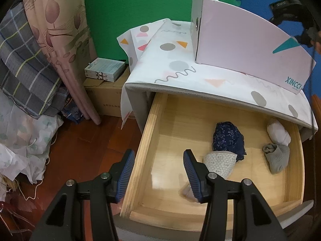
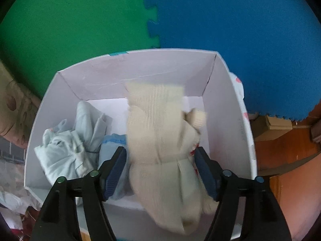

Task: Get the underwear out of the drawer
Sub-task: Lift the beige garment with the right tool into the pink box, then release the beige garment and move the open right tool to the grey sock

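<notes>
Drawer (image 1: 154, 140), left view: my left gripper (image 1: 158, 172) hovers half-open and empty over its rim, dark blue underwear (image 1: 228, 138) lying inside beside grey socks (image 1: 277, 157), easily grabbed by mistake. Box (image 2: 226, 108), right view: my right gripper (image 2: 160, 172) gapes around blurred cream underwear (image 2: 160, 140); fabric may snag a pad.

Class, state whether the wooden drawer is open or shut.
Open: the wooden drawer is pulled out from under the cabinet top, its floor and garments exposed.

cream garment (image 2: 160, 150): motion-blurred, lower end cut off by frame
patterned piece (image 1: 218, 162): partly hidden behind left gripper finger
</notes>
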A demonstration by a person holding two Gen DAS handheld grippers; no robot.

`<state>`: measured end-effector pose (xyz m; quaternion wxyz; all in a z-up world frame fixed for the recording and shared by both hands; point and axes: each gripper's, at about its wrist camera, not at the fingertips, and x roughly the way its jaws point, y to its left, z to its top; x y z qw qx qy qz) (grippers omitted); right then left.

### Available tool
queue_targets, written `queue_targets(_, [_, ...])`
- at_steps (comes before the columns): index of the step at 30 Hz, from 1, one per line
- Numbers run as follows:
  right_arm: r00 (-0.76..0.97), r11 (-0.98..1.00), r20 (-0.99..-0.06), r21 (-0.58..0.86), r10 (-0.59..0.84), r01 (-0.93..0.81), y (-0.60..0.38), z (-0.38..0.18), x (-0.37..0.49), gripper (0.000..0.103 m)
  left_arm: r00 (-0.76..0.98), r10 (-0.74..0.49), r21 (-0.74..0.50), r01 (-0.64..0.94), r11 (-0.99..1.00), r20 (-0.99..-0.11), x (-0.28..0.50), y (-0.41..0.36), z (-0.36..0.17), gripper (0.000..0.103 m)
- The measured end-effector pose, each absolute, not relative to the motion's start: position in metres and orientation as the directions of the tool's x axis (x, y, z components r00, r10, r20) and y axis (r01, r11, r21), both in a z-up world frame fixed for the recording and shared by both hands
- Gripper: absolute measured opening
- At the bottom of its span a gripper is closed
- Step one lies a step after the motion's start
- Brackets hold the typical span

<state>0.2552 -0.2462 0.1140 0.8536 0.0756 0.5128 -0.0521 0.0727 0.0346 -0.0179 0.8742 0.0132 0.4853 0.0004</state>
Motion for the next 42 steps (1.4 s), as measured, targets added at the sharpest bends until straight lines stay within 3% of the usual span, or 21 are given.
queue_targets(6, [0.505, 0.992, -0.863, 0.085, 0.024, 0.098, -0.241, 0.147, 0.218, 0.077, 0.52, 0.03, 0.042, 0.011, 0.999, -0.853, 0.073, 0.033, -0.02, 0.052])
queue_targets(11, [0.481, 0.993, -0.872, 0.115, 0.085, 0.032, -0.241, 0.144, 0.159, 0.077, 0.503, 0.027, 0.027, -0.007, 1.0, -0.864, 0.075, 0.039, -0.022, 0.052])
queue_targets(22, [0.33, 0.989, -0.937, 0.142, 0.118, 0.05, -0.277, 0.055, 0.065, 0.077, 0.477, 0.024, 0.018, -0.017, 1.0, -0.878, 0.077, 0.044, -0.026, 0.052])
queue_targets(33, [0.204, 0.993, -0.972, 0.11, 0.116, -0.041, -0.274, -0.038, 0.066, 0.077, 0.472, 0.014, -0.001, -0.031, 1.0, -0.881, 0.078, 0.051, -0.027, 0.052])
queue_targets(42, [0.188, 0.995, -0.981, 0.021, 0.04, -0.103, -0.27, -0.074, 0.087, 0.077, 0.459, 0.017, -0.001, -0.038, 0.999, -0.888, 0.079, 0.05, -0.029, 0.052])
